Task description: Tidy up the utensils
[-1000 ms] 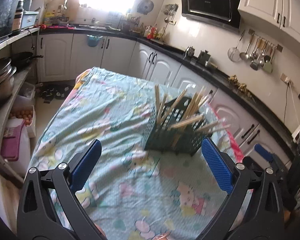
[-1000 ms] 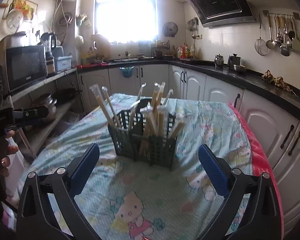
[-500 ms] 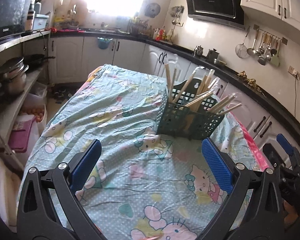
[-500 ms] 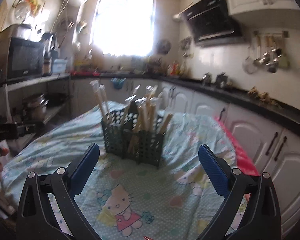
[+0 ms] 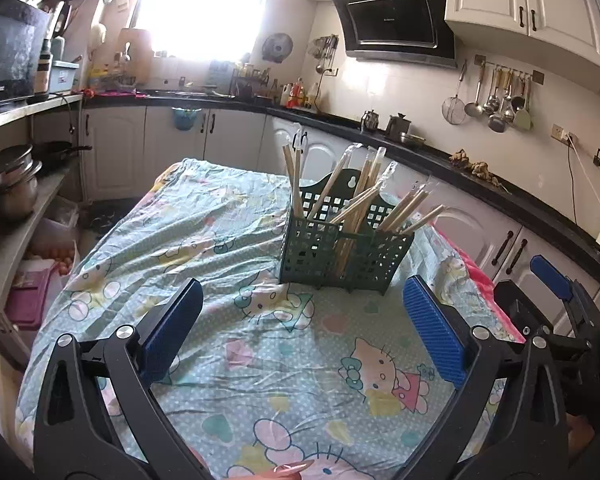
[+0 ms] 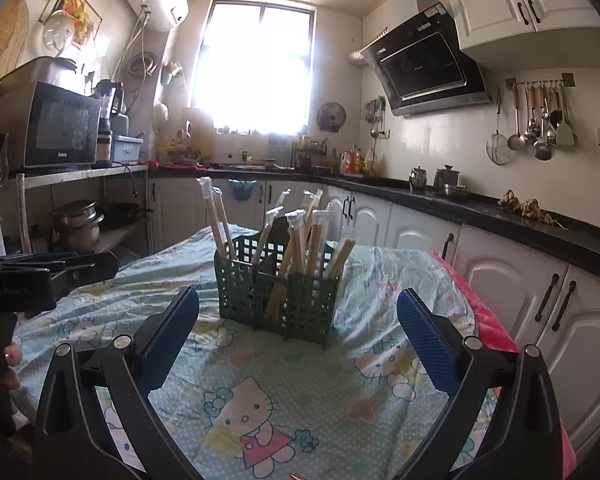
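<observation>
Setting: a kitchen table covered by a cartoon-cat tablecloth (image 5: pixel 228 216), pale green, with a red edge on one side.
Left gripper (image 5: pixel 300 332): hung low over the near part of the cloth, its two blue pads spread wide with nothing between them.
Right gripper (image 6: pixel 298 334): likewise low over the cloth, its jaws wide and empty; it also showed at the right edge of the left wrist view (image 5: pixel 552 280), beside the table.
Basket (image 5: pixel 342 254): one dark green lattice holder, upright on the cloth, ahead of both grippers and touched by neither. A divider showed on its front face; the full number of compartments could not be told.
Chopsticks (image 5: pixel 330 188): wooden pairs in clear sleeves, standing in the basket and fanning outward. About seven or eight bundles showed in the left wrist view; the overlaps made an exact count uncertain.
Tall pair: two sticks stood nearly straight at the basket's left corner, higher than the rest.
Hand (image 6: pixel 10 368): fingertips of the person showed at the left edge of the right wrist view, on the other gripper's handle.
Loose utensils on the cloth: none were seen outside the basket.
</observation>
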Demonstrator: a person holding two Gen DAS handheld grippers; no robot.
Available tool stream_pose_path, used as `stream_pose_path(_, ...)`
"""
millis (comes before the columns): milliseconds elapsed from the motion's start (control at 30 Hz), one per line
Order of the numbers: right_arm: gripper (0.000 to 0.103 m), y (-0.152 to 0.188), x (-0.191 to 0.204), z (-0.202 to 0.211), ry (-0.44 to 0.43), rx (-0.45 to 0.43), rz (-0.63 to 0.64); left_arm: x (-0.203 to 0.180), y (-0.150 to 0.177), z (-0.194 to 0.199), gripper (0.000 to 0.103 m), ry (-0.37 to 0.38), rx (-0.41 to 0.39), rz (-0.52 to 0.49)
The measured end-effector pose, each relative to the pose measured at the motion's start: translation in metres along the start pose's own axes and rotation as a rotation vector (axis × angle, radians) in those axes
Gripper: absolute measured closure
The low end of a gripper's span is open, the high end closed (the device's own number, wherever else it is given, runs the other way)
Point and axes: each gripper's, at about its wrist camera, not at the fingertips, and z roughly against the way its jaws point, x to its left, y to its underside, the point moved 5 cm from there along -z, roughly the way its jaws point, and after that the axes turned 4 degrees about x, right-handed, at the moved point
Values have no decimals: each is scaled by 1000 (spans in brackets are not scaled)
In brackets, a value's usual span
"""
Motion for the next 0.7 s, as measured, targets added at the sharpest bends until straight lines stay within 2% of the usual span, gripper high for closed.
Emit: stream_pose_path(700, 6, 3, -4, -4, 6, 29, -32, 1, 0, 1, 11, -24, -5, -3)
